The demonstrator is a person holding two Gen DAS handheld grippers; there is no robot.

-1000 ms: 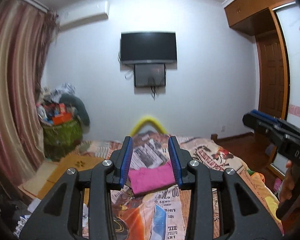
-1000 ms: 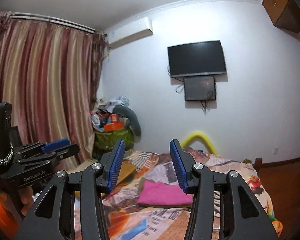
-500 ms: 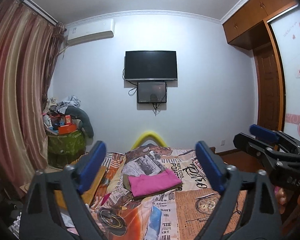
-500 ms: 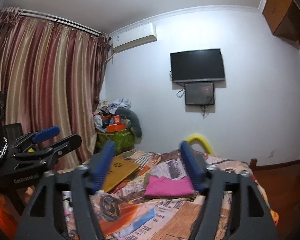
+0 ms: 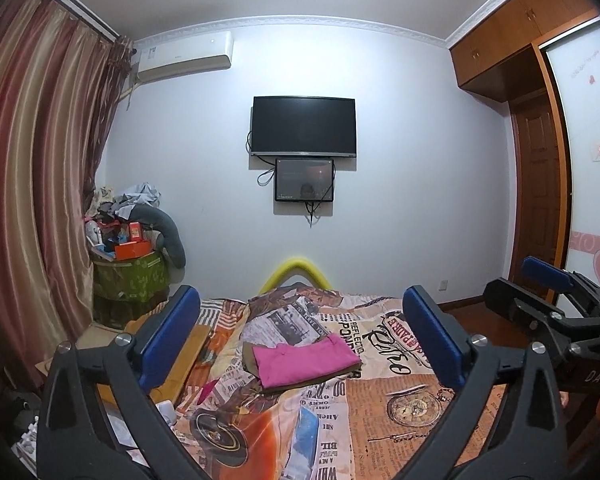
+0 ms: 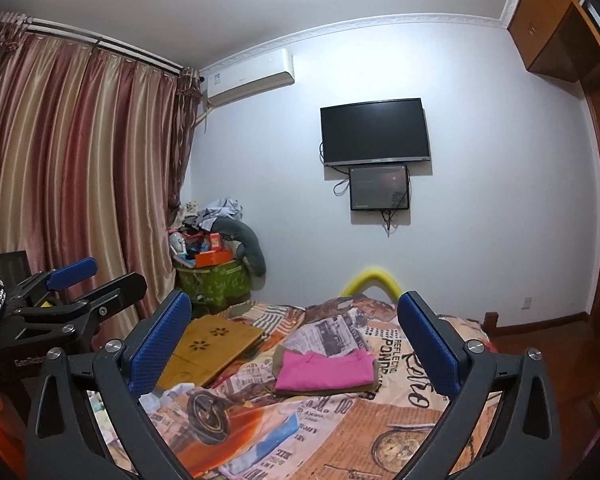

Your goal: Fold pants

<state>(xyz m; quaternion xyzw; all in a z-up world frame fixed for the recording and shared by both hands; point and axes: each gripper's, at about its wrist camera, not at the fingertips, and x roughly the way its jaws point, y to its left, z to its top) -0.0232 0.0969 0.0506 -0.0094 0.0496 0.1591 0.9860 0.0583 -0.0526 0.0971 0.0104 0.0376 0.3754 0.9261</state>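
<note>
While unheld, folded pants (image 5: 306,362) on bed (image 5: 400,412)

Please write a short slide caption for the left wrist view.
Open left gripper raised above the bed, framing folded pink pants.

Two grippers are in view, the left gripper (image 5: 300,336) and the right gripper (image 6: 296,340), each with two blue-padded fingers spread wide. On the one bed (image 5: 400,412) lies one stack of two folded garments, pink pants (image 5: 306,362) on top of an olive piece (image 6: 374,374). The far wall holds two screens, one television (image 5: 304,126) and one smaller monitor (image 5: 305,180), plus one air conditioner (image 5: 184,58) to the left.
</note>
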